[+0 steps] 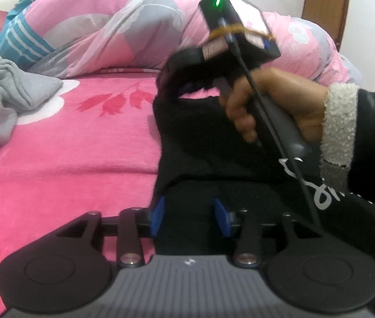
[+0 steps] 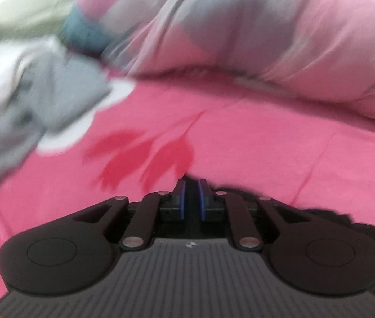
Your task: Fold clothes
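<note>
on the pink fleece bed cover (image 1: 68, 159), the right gripper (image 2: 190, 198), nearly closed, pinches the black printed cotton garment (image 1: 214, 153); the left gripper (image 1: 188, 216) gapes around its edge, so lifting could let that side sag.

The left tool (image 1: 189, 216) has its blue pads spread apart, while the right tool (image 2: 191, 198), gripped by a hand (image 1: 272, 103) at three o'clock, is nearly closed.

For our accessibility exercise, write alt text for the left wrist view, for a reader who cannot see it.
Left gripper, open, over a black garment on a pink bedsheet; beyond it, a hand lifts the garment's edge with the right gripper. Grey clothes lie at left, a pink quilt behind.
</note>
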The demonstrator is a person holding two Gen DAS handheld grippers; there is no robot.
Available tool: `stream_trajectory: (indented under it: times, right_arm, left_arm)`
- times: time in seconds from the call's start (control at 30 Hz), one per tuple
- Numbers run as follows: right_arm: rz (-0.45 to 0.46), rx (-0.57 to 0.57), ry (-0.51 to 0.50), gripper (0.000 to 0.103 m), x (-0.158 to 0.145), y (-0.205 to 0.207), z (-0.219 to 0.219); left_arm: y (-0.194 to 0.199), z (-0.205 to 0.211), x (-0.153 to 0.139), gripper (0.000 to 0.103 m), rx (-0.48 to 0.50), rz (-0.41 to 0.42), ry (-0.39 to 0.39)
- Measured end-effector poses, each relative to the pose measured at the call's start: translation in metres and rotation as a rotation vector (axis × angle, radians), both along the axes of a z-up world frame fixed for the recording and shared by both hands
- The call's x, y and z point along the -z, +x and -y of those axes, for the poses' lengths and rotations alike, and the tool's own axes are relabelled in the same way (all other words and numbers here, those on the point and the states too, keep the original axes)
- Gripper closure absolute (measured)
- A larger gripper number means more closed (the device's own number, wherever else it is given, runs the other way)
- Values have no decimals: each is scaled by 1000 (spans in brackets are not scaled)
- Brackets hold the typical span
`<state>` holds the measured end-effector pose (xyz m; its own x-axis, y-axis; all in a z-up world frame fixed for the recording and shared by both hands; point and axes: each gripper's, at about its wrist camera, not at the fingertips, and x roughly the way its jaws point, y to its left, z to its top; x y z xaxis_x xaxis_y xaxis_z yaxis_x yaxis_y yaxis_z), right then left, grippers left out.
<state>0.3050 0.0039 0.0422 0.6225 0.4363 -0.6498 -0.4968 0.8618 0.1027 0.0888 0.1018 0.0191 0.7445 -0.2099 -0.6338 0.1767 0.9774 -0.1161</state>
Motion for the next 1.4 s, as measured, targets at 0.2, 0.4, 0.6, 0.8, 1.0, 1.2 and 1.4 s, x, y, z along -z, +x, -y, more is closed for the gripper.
stream_trajectory:
  times: [0.2, 0.4, 0.6, 0.8, 1.0, 1.2, 1.4]
  right_arm:
    - [115, 131, 155, 91, -77, -76, 92]
    - [247, 338, 204, 91, -156, -226, 229]
    - [338, 579, 157, 86, -166, -392, 320]
    - [214, 621, 105, 82, -106, -439, 357]
    - [57, 500, 18, 82, -38, -415, 334]
    - [-1, 426, -87, 82, -4, -464, 333]
    - [-49, 480, -25, 82, -6, -530, 365]
  left_arm:
    - [-2, -1, -1, 54, 3, 3, -14]
    - [-6, 6, -6, 44, 25, 20, 9]
    - [-26, 12, -32, 37, 60, 72, 0]
    - [-83, 32, -62, 32, 109, 96, 76]
    - [-149, 60, -68, 32, 178, 88, 197]
    - [-235, 59, -34, 32, 200, -26, 297]
    - [-299, 12, -36, 29, 96, -91, 234]
